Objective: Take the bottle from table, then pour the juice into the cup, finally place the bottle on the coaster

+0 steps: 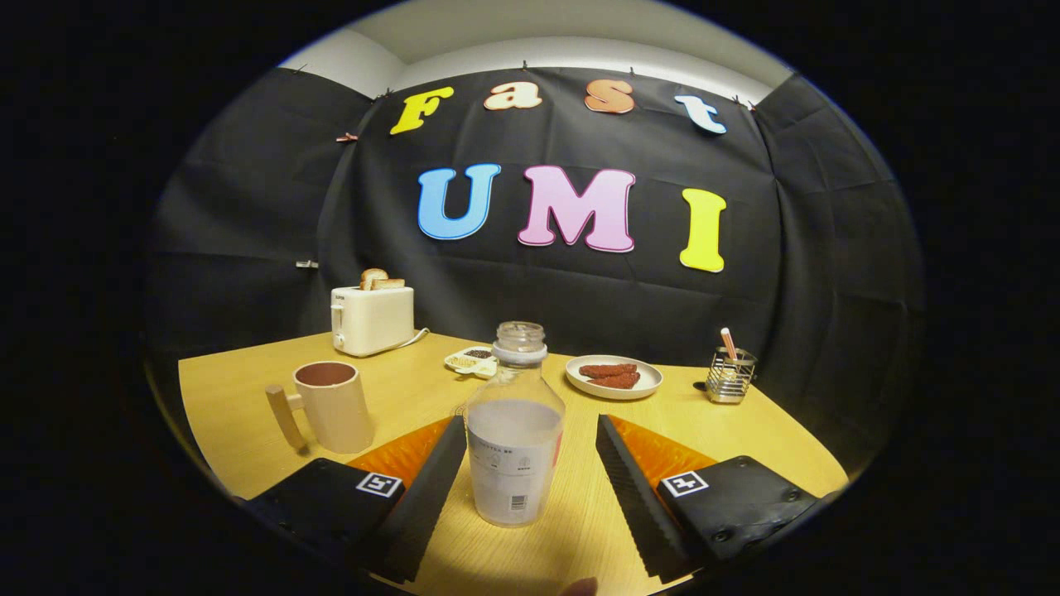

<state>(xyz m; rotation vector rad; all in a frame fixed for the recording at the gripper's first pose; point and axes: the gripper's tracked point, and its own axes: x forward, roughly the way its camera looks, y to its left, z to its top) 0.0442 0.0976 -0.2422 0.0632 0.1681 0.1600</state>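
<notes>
A clear bottle [515, 430] with a white label and no cap stands upright on the wooden table [240, 389], between my two fingers. My gripper [530, 430] is open: the left finger nearly touches the bottle's side and the right finger stands a gap away. A beige cup [331, 406] with a wooden handle stands to the left, just beyond the left finger. A bit of something round peeks out at the bottle's left shoulder; I cannot tell whether it is the coaster.
A white toaster [373, 319] with toast stands at the back left. Beyond the bottle lie a small snack dish [470, 359] and a plate of sausages [614, 377]. A wire holder [730, 374] with a straw stands at the right.
</notes>
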